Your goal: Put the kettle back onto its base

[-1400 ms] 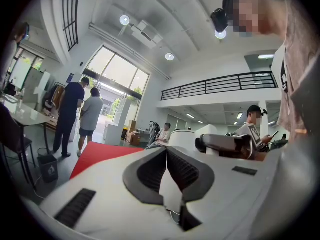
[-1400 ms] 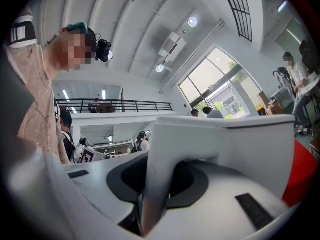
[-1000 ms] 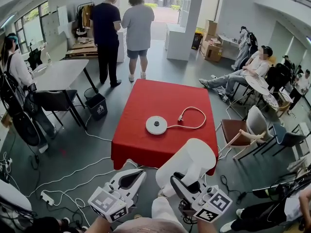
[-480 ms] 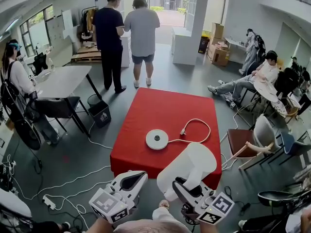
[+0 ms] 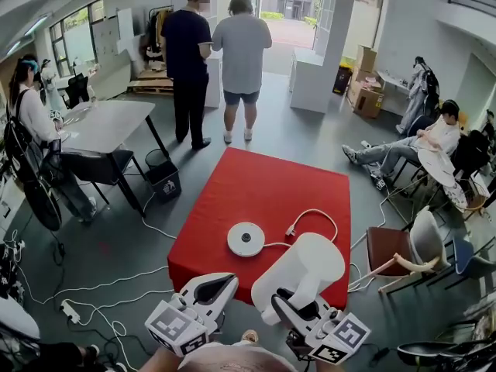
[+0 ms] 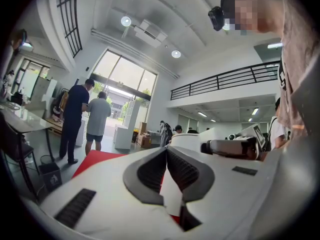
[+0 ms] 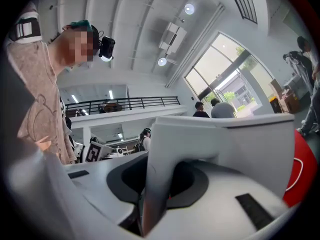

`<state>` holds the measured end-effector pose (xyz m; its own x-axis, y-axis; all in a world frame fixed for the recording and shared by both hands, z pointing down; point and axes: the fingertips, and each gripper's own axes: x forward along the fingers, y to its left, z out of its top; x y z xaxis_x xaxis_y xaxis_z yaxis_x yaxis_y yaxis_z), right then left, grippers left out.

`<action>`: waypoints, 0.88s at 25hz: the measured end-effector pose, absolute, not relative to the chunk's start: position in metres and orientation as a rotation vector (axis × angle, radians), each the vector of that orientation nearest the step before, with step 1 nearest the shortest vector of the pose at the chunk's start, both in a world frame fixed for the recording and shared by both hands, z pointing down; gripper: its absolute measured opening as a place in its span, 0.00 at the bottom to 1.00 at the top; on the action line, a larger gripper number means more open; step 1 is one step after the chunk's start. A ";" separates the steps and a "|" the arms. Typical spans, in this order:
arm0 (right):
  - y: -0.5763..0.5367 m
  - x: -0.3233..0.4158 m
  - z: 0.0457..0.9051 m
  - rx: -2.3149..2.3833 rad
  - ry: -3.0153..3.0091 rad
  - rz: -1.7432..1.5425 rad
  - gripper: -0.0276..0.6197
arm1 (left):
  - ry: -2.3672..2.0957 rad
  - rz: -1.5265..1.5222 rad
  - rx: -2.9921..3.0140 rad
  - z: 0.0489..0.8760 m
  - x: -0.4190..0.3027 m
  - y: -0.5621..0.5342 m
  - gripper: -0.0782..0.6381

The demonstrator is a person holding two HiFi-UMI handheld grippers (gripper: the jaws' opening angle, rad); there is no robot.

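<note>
The white kettle (image 5: pixel 301 268) hangs tilted over the near edge of the red table (image 5: pixel 263 184). My right gripper (image 5: pixel 293 307) is shut on the kettle's handle, which runs between the jaws in the right gripper view, where the right gripper (image 7: pixel 157 184) and the kettle's body (image 7: pixel 230 149) fill the frame. The round white base (image 5: pixel 246 239) lies on the cloth ahead and slightly left of the kettle, and its cord (image 5: pixel 314 227) loops to the right. My left gripper (image 5: pixel 213 287) hovers before the table's near edge, left of the kettle. The left gripper (image 6: pixel 167 151) is shut and holds nothing.
Two people (image 5: pixel 217 60) stand beyond the table's far end. A grey table (image 5: pixel 108 122), a chair and a black bin (image 5: pixel 164 178) are at the left. White cables (image 5: pixel 93 293) trail over the floor. A brown chair (image 5: pixel 395 250) and a seated person (image 5: pixel 418 142) are at the right.
Both grippers and the kettle have moved forward toward the red table. The base and table now lie closer, and the kettle overlaps the table's near edge.
</note>
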<state>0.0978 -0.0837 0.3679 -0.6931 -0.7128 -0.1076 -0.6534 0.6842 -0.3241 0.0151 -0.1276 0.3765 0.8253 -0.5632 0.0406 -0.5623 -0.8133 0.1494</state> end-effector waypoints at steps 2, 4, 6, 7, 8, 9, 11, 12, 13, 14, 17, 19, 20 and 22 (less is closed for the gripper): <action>-0.092 0.098 0.367 -1.088 2.682 -0.389 0.18 | -0.903 -0.002 2.842 0.376 0.014 -0.136 0.10; -0.100 0.098 0.366 -1.080 2.682 -0.391 0.18 | -0.920 0.003 2.832 0.375 0.011 -0.147 0.10; -0.108 0.097 0.366 -1.078 2.678 -0.389 0.18 | -0.924 0.007 2.830 0.376 0.009 -0.158 0.10; -0.112 0.098 0.367 -1.079 2.675 -0.390 0.18 | -0.921 0.010 2.831 0.376 0.009 -0.162 0.10; -0.116 0.099 0.368 -1.081 2.670 -0.394 0.18 | -0.916 0.012 2.834 0.377 0.009 -0.167 0.10; -0.120 0.100 0.370 -1.084 2.664 -0.401 0.18 | -0.910 0.013 2.836 0.378 0.010 -0.171 0.10; -0.126 0.102 0.373 -1.094 2.656 -0.410 0.18 | -0.898 0.011 2.837 0.380 0.012 -0.178 0.10; -0.129 0.102 0.374 -1.101 2.656 -0.408 0.18 | -0.893 0.010 2.839 0.380 0.012 -0.181 0.10; -0.132 0.103 0.374 -1.108 2.658 -0.402 0.18 | -0.890 0.009 2.844 0.380 0.013 -0.184 0.10; -0.135 0.103 0.375 -1.115 2.660 -0.396 0.18 | -0.887 0.008 2.849 0.380 0.013 -0.188 0.10; -0.144 0.104 0.374 -1.125 2.655 -0.389 0.18 | -0.878 0.009 2.856 0.380 0.014 -0.197 0.10; -0.150 0.106 0.374 -1.130 2.652 -0.386 0.18 | -0.869 0.008 2.856 0.381 0.017 -0.203 0.10; -0.153 0.107 0.374 -1.133 2.654 -0.382 0.18 | -0.865 0.008 2.855 0.382 0.018 -0.206 0.10; -0.159 0.109 0.375 -1.141 2.660 -0.374 0.18 | -0.857 0.009 2.855 0.384 0.021 -0.210 0.10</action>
